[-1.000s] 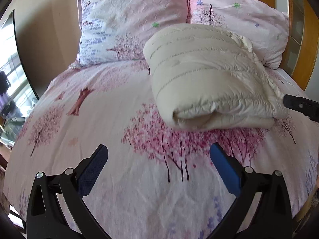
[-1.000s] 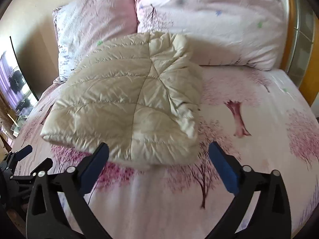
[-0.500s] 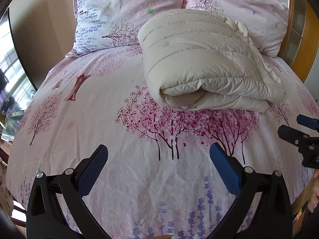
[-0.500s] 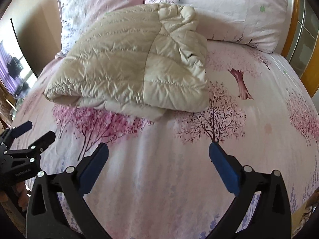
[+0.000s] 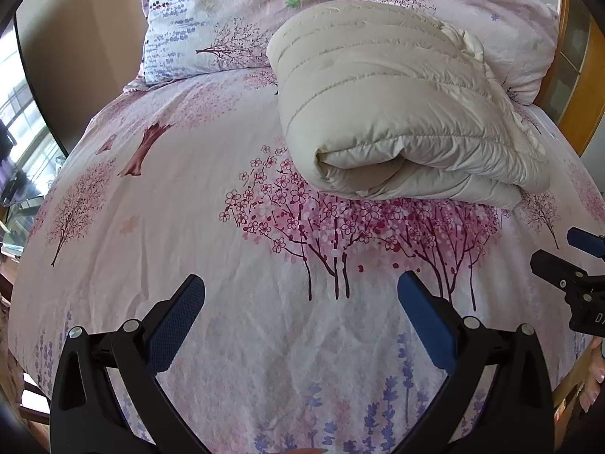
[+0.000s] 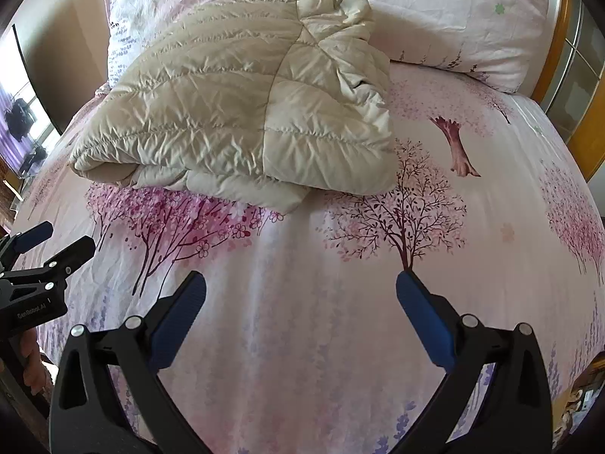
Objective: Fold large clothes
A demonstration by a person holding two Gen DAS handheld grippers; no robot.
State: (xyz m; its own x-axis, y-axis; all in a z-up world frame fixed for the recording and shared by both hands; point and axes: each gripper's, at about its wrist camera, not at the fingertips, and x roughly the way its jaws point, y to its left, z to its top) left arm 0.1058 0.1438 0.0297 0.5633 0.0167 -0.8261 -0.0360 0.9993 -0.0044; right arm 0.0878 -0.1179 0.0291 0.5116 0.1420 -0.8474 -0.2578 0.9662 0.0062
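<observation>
A cream quilted puffer jacket [image 5: 397, 113] lies folded into a thick bundle on the pink floral bed sheet [image 5: 189, 196], near the pillows. It also shows in the right wrist view [image 6: 242, 113]. My left gripper [image 5: 300, 302] is open and empty, held above the sheet well short of the jacket. My right gripper [image 6: 300, 302] is open and empty, also back from the jacket. The right gripper shows at the right edge of the left wrist view [image 5: 574, 261]; the left gripper shows at the left edge of the right wrist view [image 6: 41, 257].
Two floral pillows [image 5: 234, 19] [image 6: 453, 11] lean at the head of the bed behind the jacket. A wooden bed frame [image 5: 574, 87] runs along the right side. A wall and a window [image 5: 22, 121] are at the left.
Both grippers have drawn back from the folded jacket toward the foot of the bed. More bare sheet now lies between them and the jacket. The jacket has not moved.
</observation>
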